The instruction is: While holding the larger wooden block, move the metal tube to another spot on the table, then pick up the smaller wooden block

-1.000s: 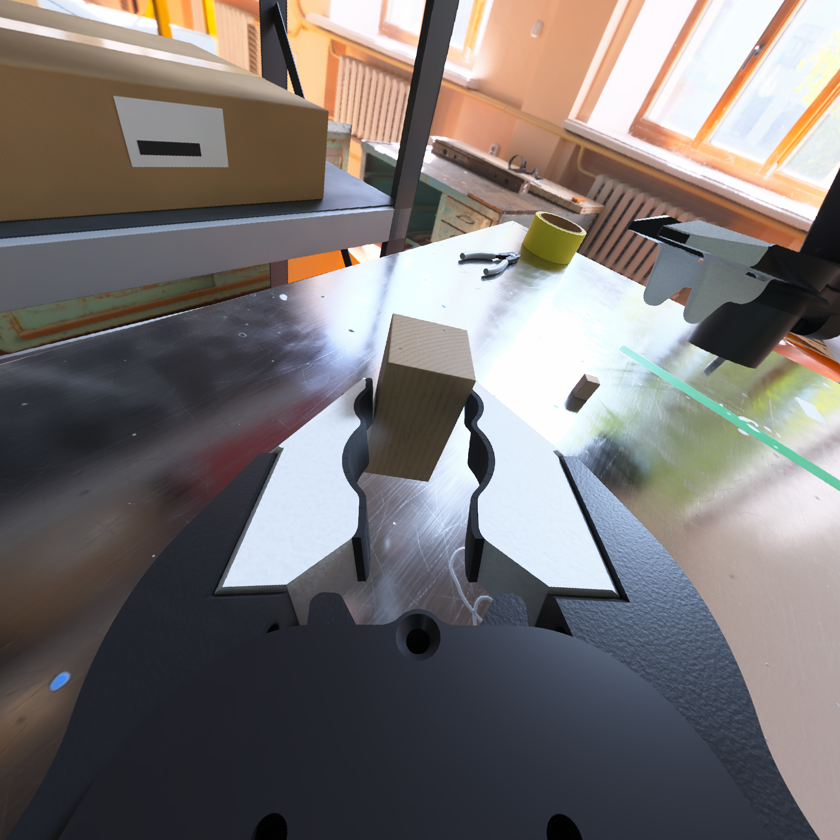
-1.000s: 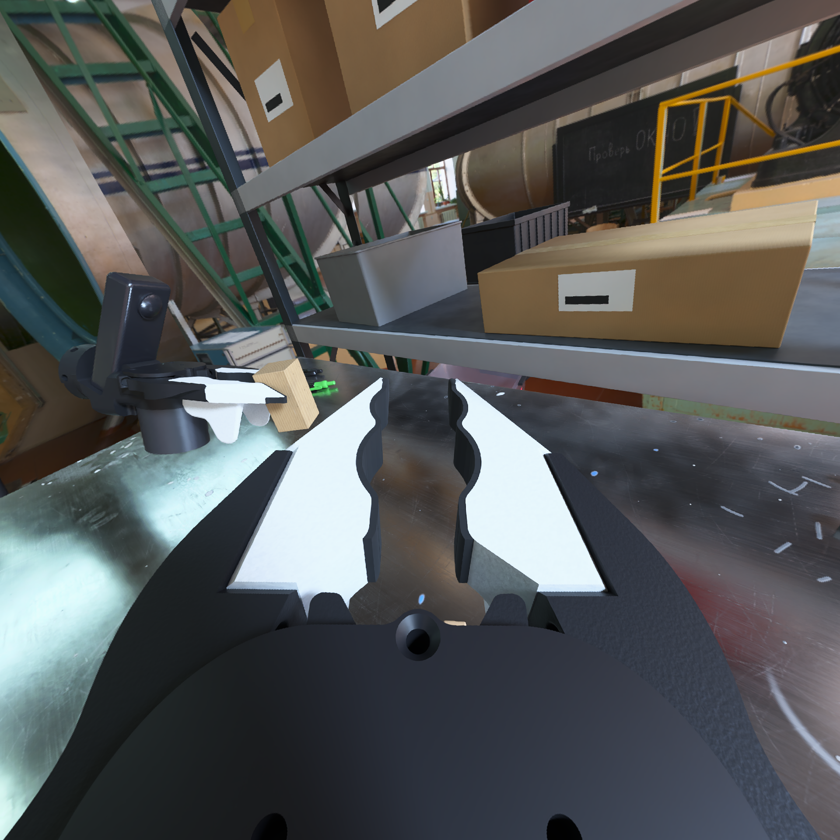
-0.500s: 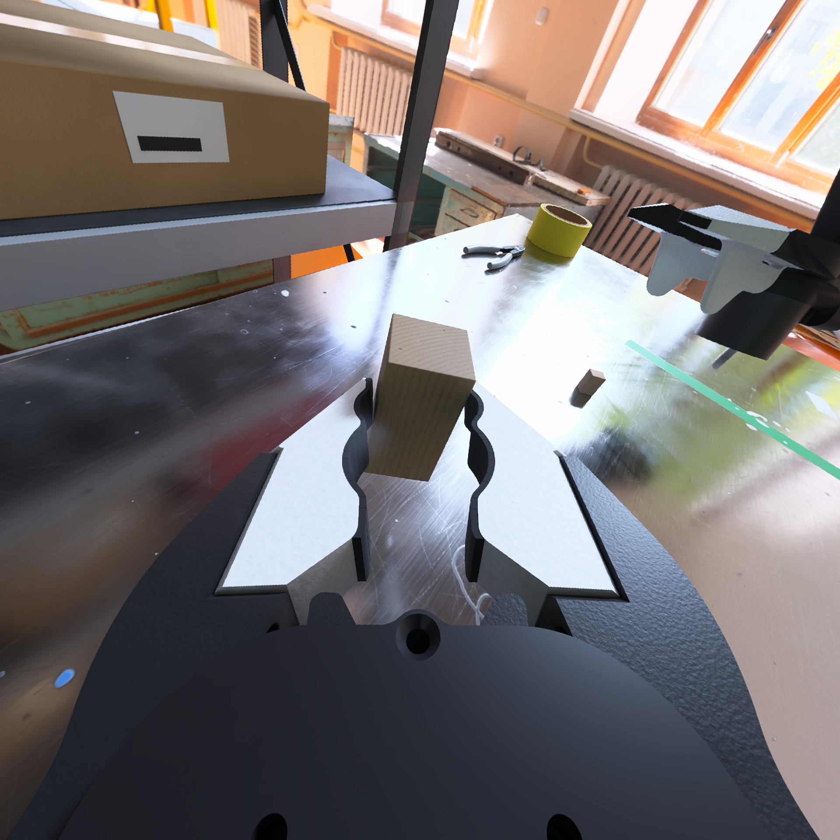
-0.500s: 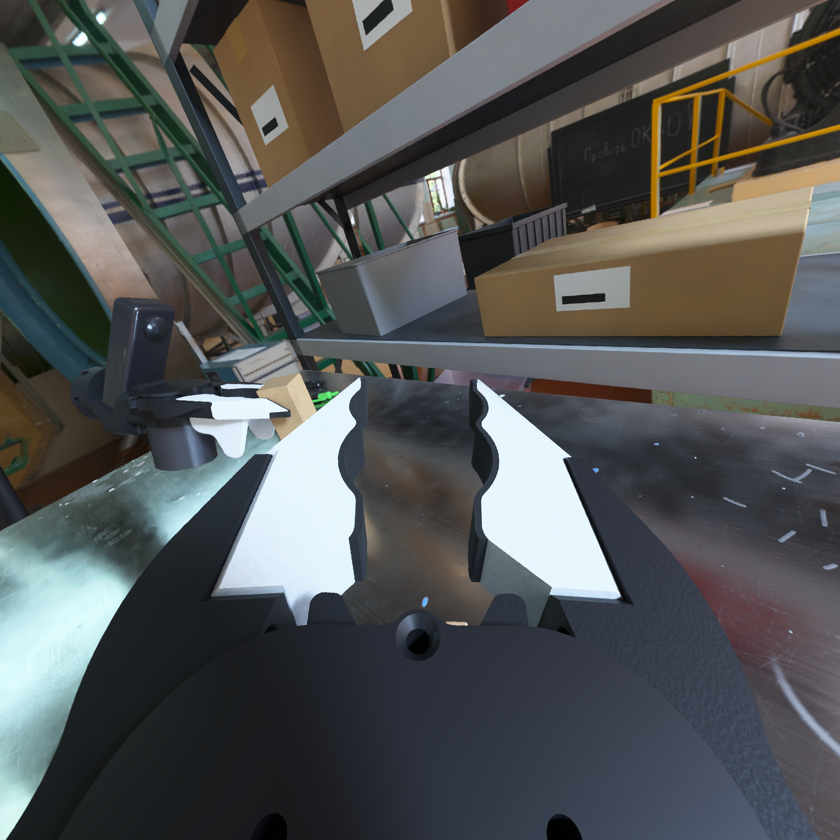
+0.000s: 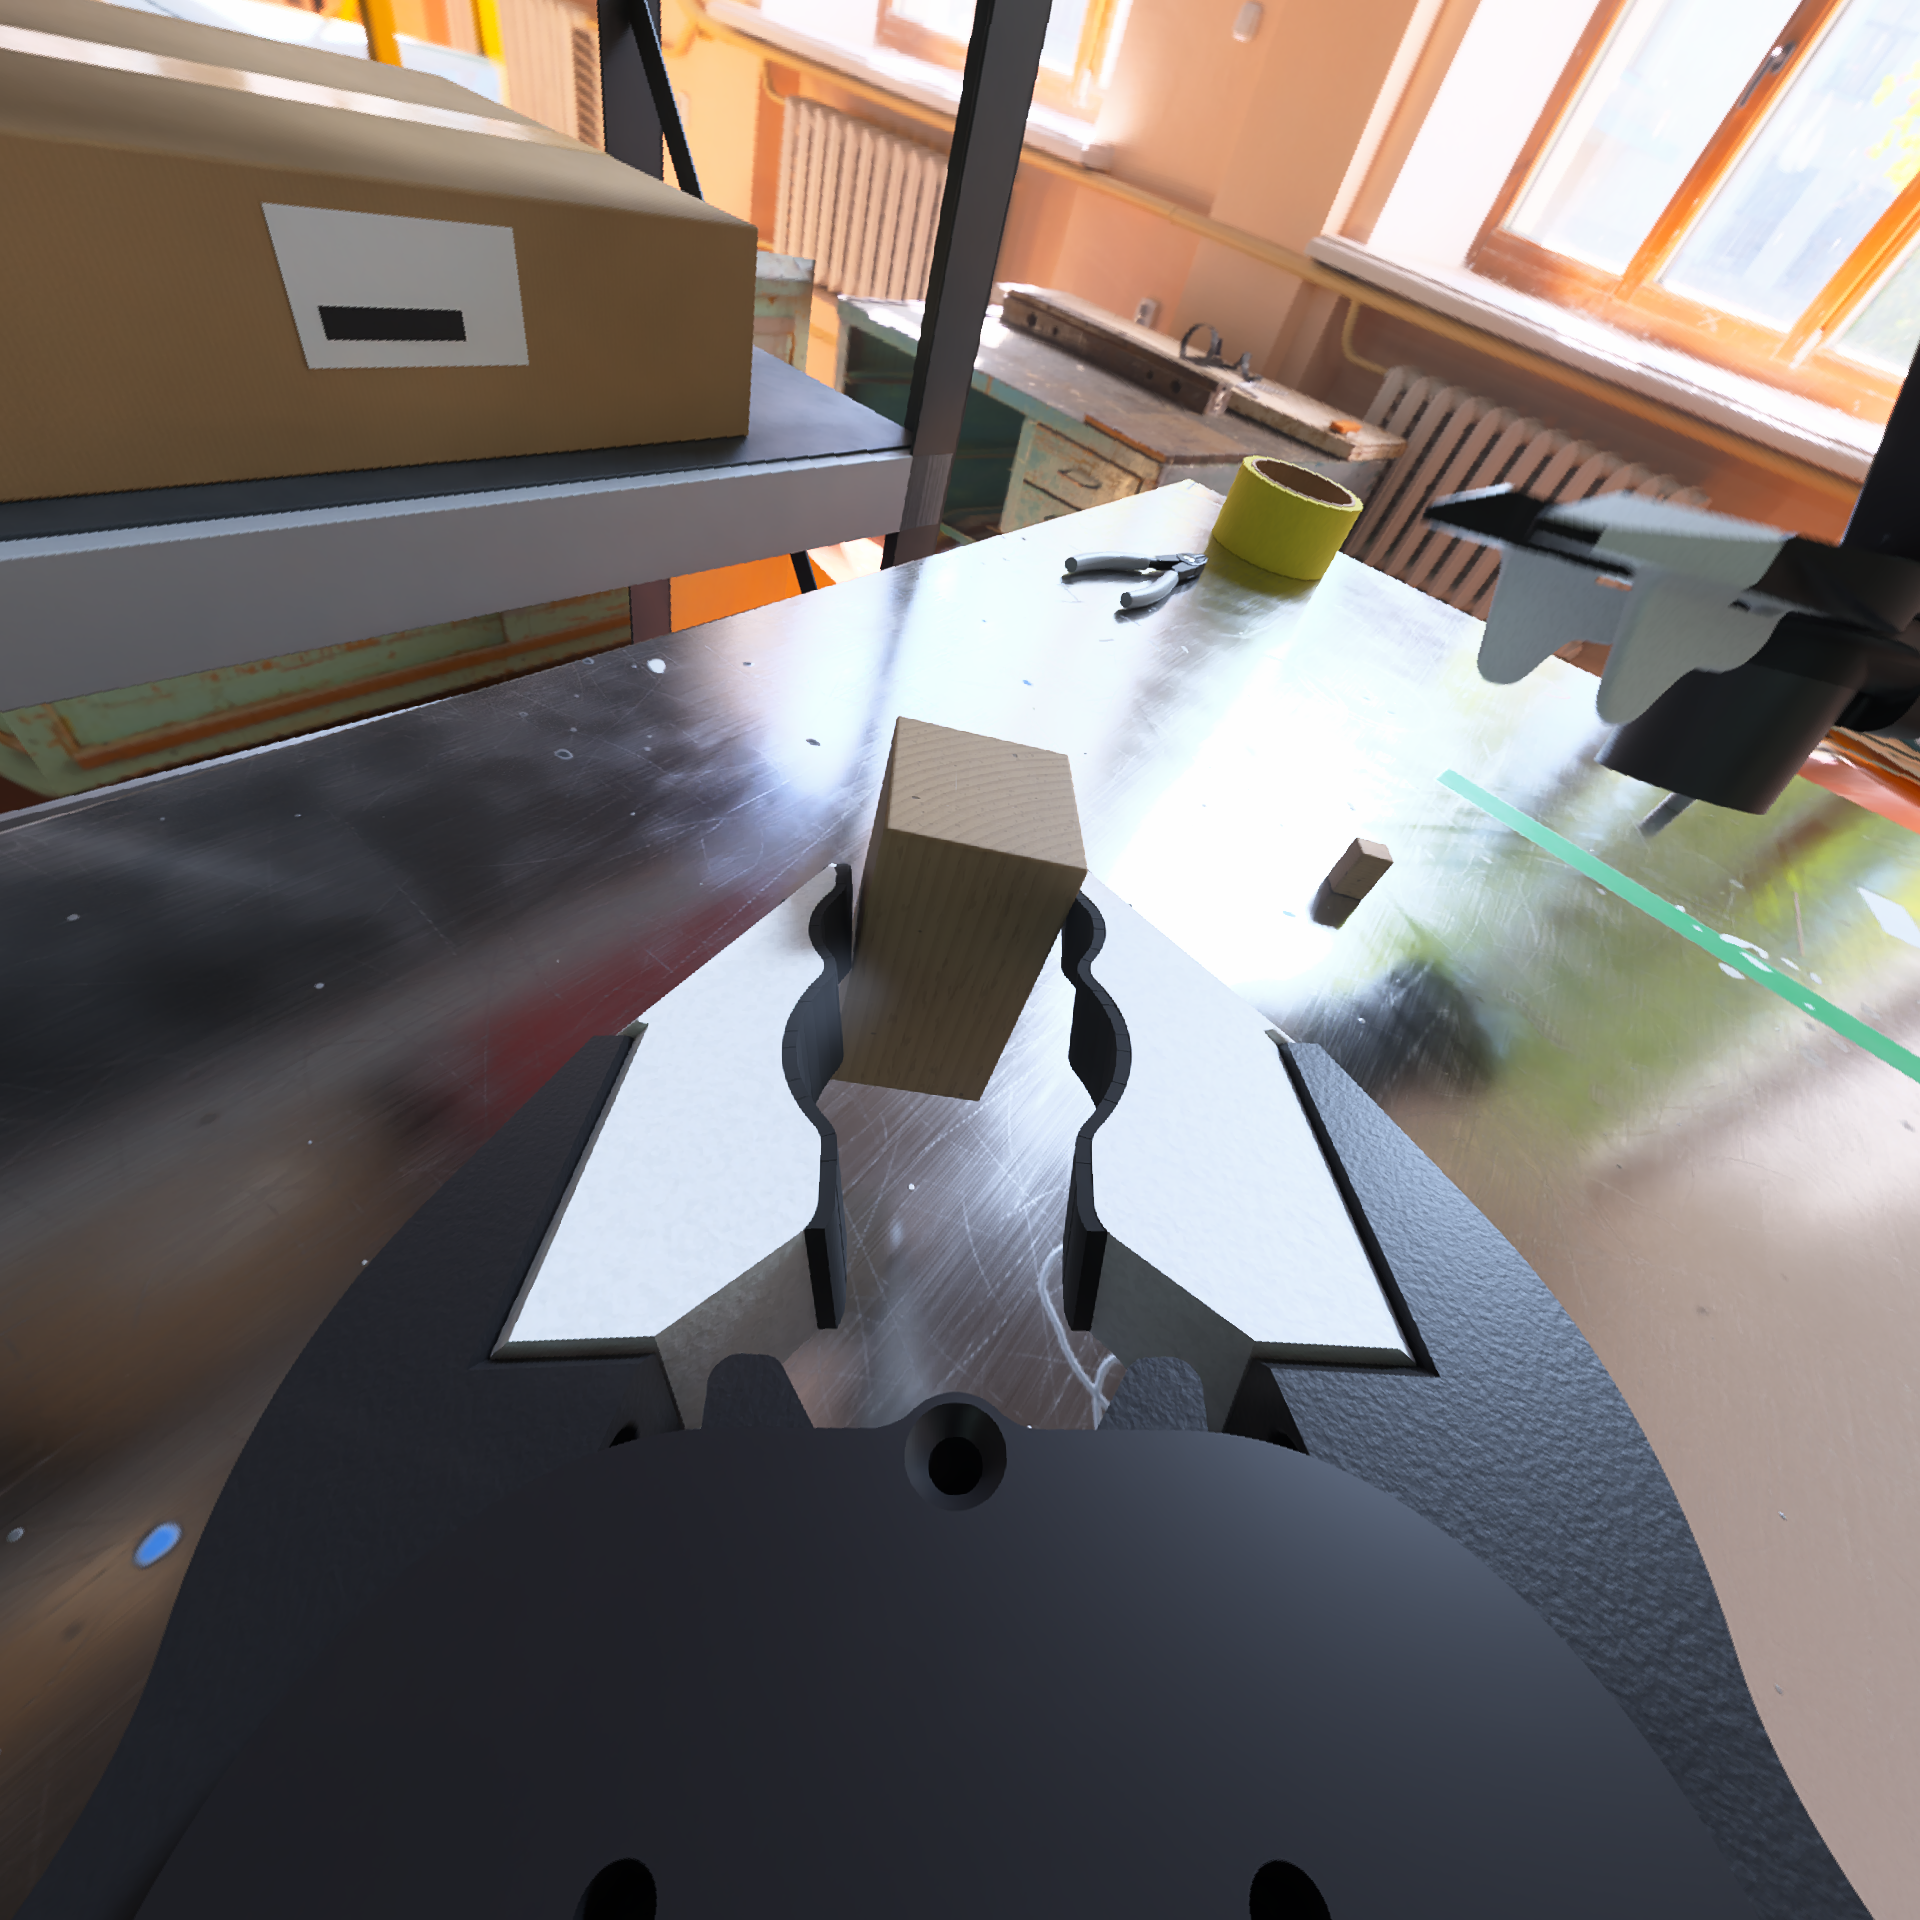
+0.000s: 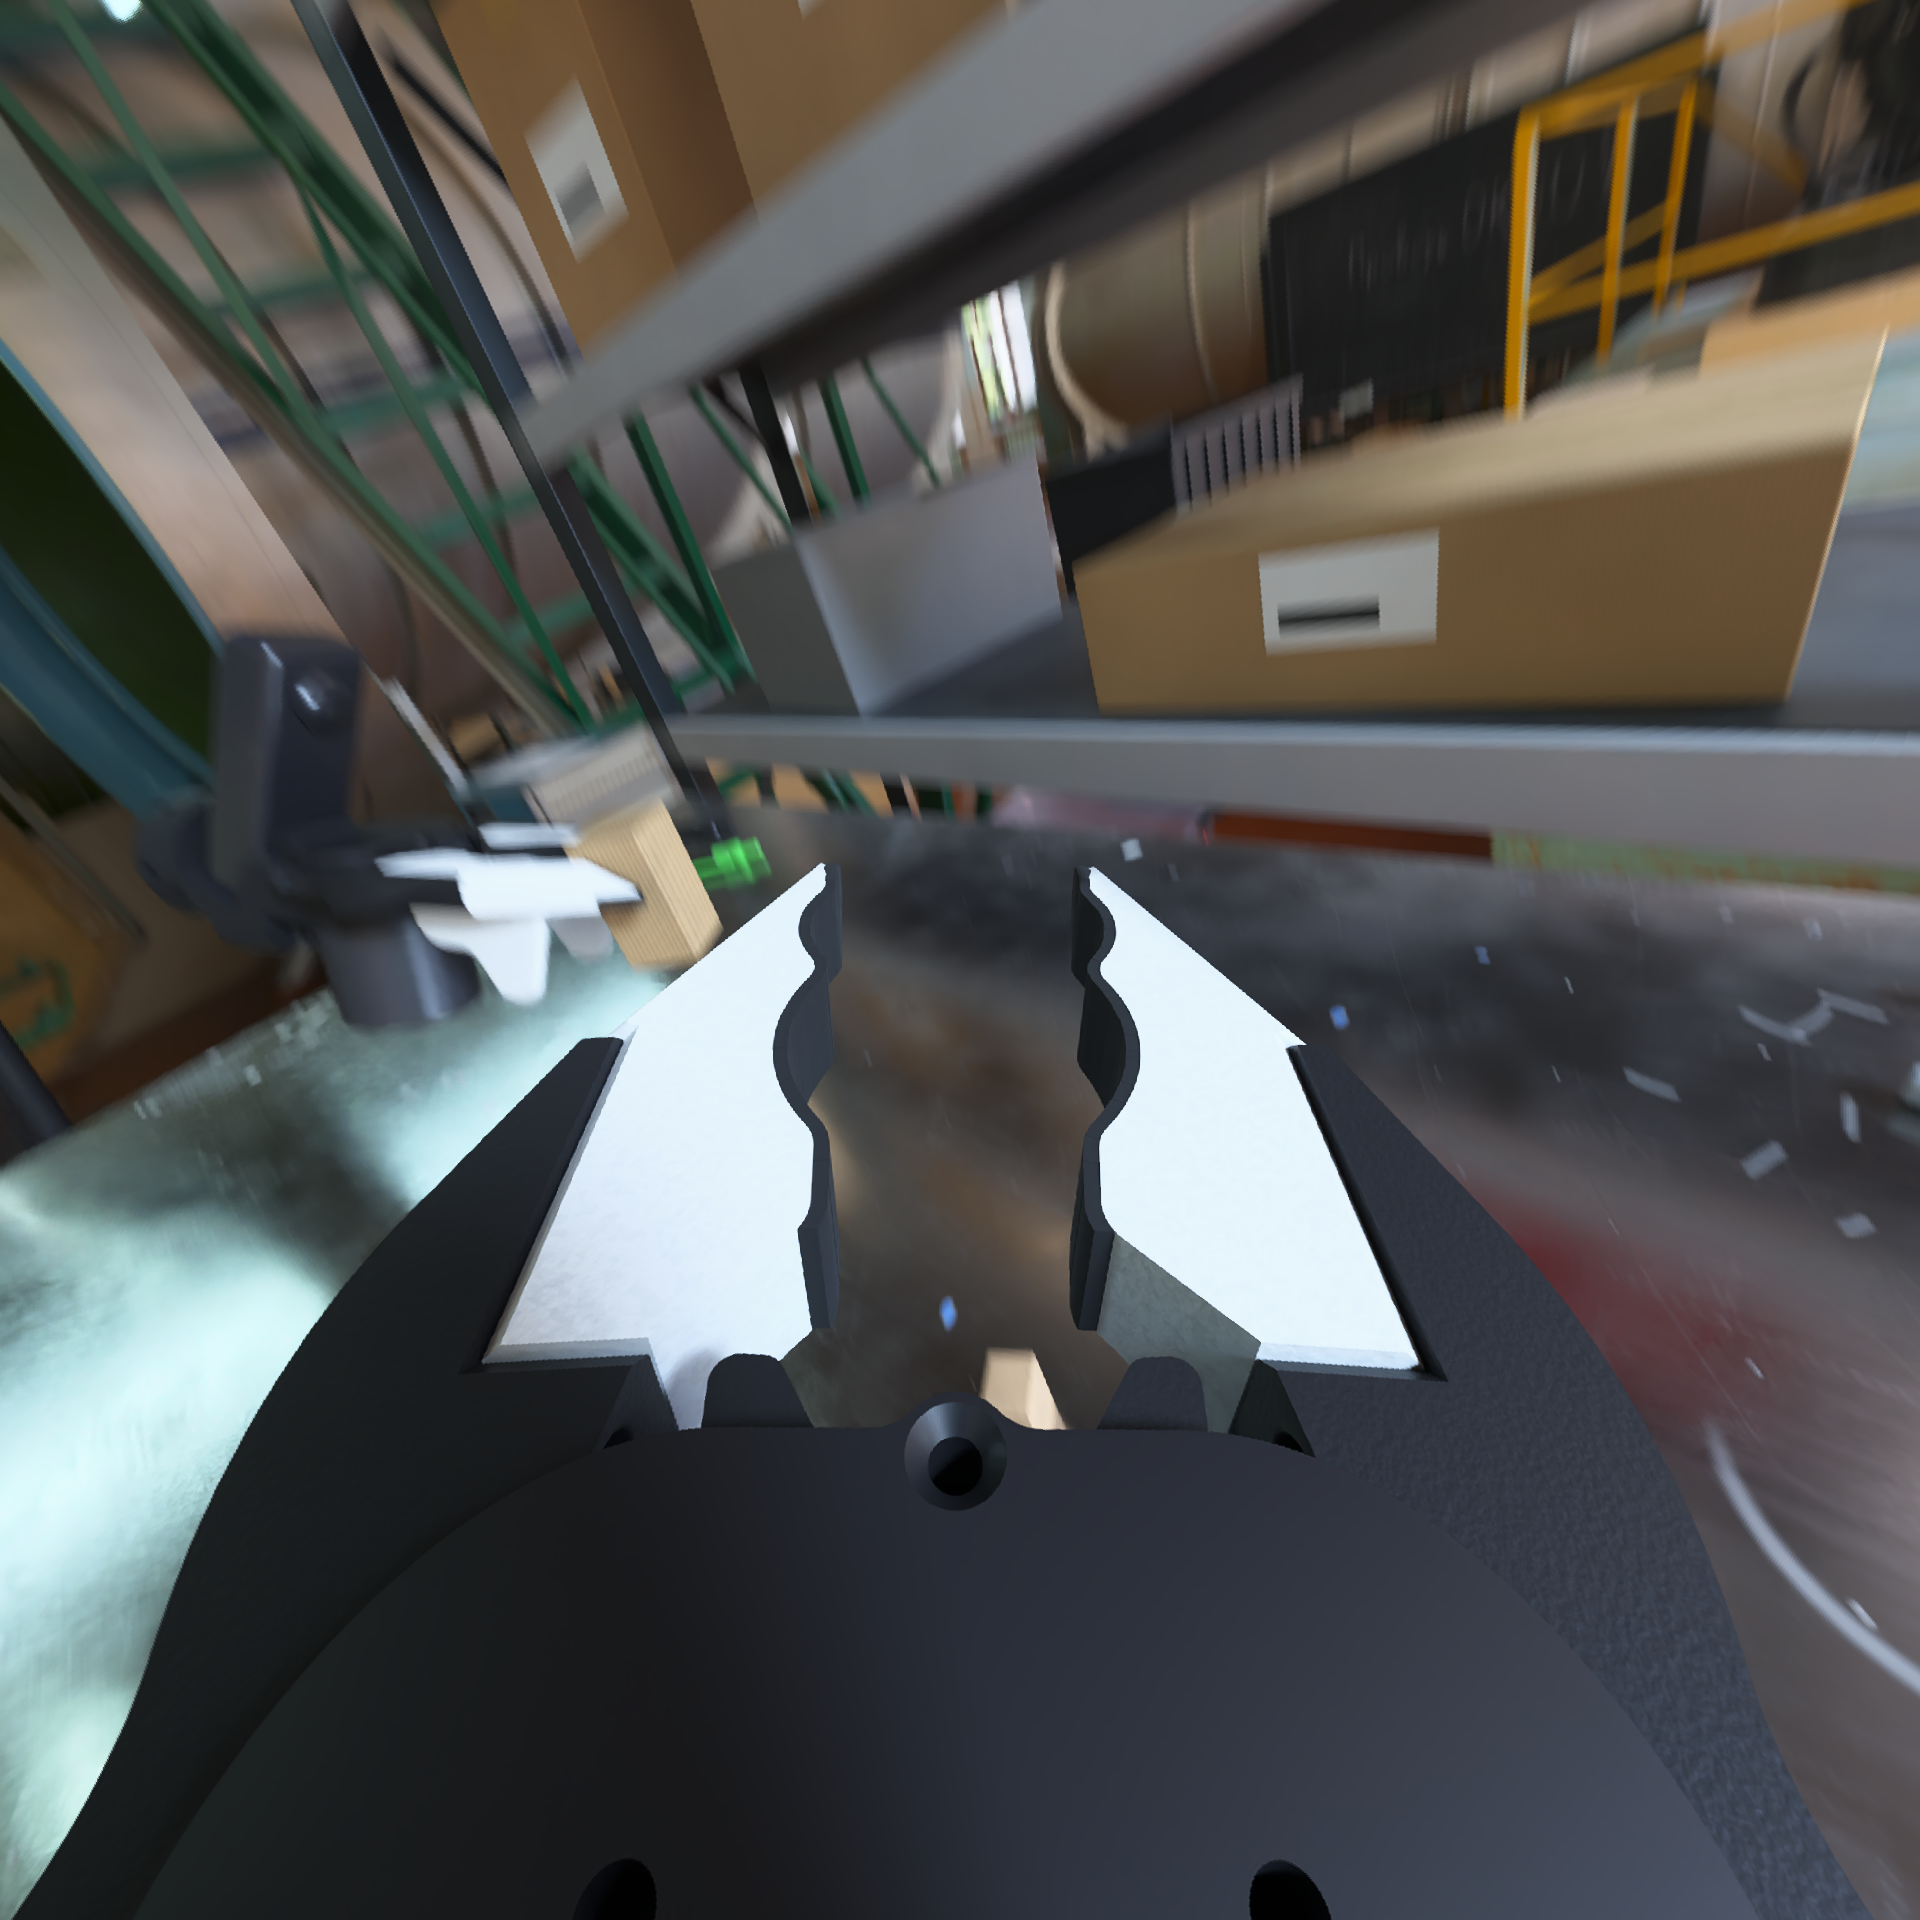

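The left tool [image 5: 956,935] grips the larger block [image 5: 961,904] above the worktop [image 5: 1351,1299], while the empty, open right tool [image 5: 1621,613] hangs nearer, up and right of the small block [image 5: 1359,864]; no tube shows.

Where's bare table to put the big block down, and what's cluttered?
Free: the dark metal table left of the left gripper, below the shelf, and the stretch between the larger wooden block and the pliers. Crowded: far corner with pliers and yellow tape roll; the right, with the smaller wooden block under the open right gripper.
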You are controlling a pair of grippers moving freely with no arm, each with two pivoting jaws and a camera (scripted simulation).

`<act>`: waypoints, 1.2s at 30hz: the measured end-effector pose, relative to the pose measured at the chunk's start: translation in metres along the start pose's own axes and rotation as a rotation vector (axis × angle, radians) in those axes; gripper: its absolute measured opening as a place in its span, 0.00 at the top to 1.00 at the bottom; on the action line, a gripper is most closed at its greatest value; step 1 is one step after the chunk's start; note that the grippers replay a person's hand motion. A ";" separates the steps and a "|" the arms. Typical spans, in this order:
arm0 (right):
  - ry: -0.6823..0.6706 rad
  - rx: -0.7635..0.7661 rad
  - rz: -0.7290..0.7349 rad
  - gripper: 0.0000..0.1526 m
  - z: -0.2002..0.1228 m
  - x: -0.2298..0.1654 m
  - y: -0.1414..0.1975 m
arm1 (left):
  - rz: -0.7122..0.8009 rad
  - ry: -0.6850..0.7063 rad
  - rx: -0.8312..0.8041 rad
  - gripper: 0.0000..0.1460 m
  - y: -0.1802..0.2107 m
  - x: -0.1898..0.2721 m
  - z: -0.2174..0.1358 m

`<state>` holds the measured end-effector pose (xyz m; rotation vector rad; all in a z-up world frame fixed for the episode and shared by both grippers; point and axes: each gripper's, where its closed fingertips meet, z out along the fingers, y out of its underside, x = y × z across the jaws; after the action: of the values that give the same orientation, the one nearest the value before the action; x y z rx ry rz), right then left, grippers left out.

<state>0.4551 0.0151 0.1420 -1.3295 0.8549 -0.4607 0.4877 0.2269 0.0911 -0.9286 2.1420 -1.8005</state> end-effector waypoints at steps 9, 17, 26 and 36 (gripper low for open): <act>0.205 -0.588 -0.155 0.76 -0.023 0.024 0.091 | -0.011 -0.024 -0.002 0.72 0.000 -0.006 0.001; 0.212 -0.694 -0.138 0.82 -0.033 0.006 0.117 | 0.006 -0.019 -0.021 0.72 0.002 -0.004 0.004; 0.274 -0.758 -0.173 0.87 -0.032 0.015 0.129 | -0.002 -0.012 -0.011 0.72 0.001 -0.003 0.003; 0.255 -0.745 -0.142 0.92 -0.031 0.015 0.129 | 0.001 -0.015 -0.013 0.72 0.001 -0.003 0.003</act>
<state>0.4192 0.0119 0.0131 -2.0535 1.2131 -0.4444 0.4912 0.2261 0.0883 -0.9417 2.1476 -1.7752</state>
